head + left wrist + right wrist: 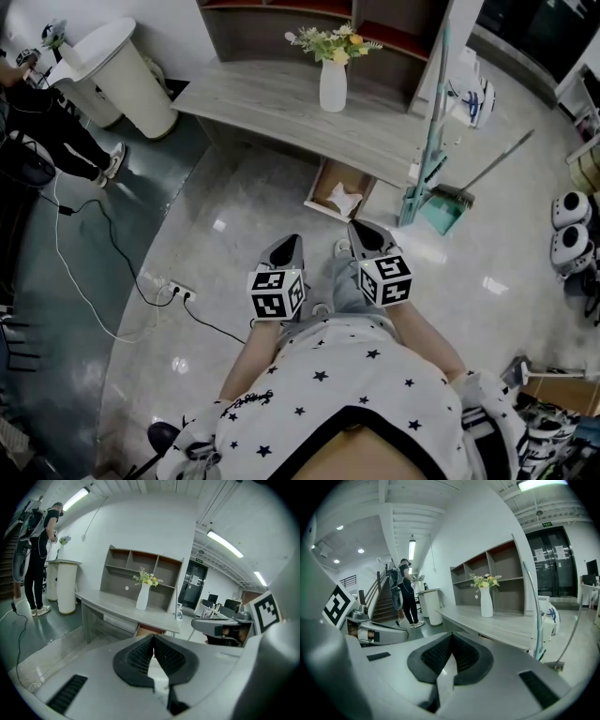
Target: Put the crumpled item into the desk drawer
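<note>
Under the grey desk (281, 103) the drawer (322, 180) stands pulled out, and the white crumpled item (343, 199) lies inside it. Both grippers hang close to the person's body, well short of the desk. My left gripper (288, 246) is shut and empty, its jaw tips meeting (153, 639). My right gripper (361, 231) is shut too, with nothing between its pads (451, 639). In the left gripper view the drawer front (150, 630) shows below the desk top.
A white vase of flowers (333, 82) stands on the desk. A broom and green dustpan (441, 202) lean at the desk's right end. A white bin (122, 75) and a person (56, 131) are at far left. Cables and a power strip (178, 292) lie on the floor.
</note>
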### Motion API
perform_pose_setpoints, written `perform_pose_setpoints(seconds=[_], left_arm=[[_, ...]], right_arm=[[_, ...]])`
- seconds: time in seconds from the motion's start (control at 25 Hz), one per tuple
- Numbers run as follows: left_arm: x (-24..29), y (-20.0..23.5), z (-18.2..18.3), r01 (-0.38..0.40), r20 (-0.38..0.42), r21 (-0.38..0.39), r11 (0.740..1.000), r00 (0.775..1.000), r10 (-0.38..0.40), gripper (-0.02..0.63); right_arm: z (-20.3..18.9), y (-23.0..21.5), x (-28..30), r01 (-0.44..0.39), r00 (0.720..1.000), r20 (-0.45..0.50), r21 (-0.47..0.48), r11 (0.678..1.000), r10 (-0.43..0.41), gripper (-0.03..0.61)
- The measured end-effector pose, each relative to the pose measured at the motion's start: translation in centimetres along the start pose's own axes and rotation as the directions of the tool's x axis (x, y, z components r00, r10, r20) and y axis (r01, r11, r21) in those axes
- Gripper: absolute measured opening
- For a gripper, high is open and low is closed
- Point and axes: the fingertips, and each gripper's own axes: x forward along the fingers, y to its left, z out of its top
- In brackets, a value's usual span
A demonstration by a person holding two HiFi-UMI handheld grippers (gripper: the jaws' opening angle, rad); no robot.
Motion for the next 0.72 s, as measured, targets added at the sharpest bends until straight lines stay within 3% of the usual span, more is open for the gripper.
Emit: perform_pose_setpoints(seconds=[0.72], left_arm=[[0.07, 0.37, 0.26, 0.001, 0.001, -0.003, 1.000, 1.000, -0.001, 0.014]], right_arm=[[0.32, 0.55, 0.48, -0.018, 1.000, -0.003, 0.021, 1.000, 0.018, -0.008]])
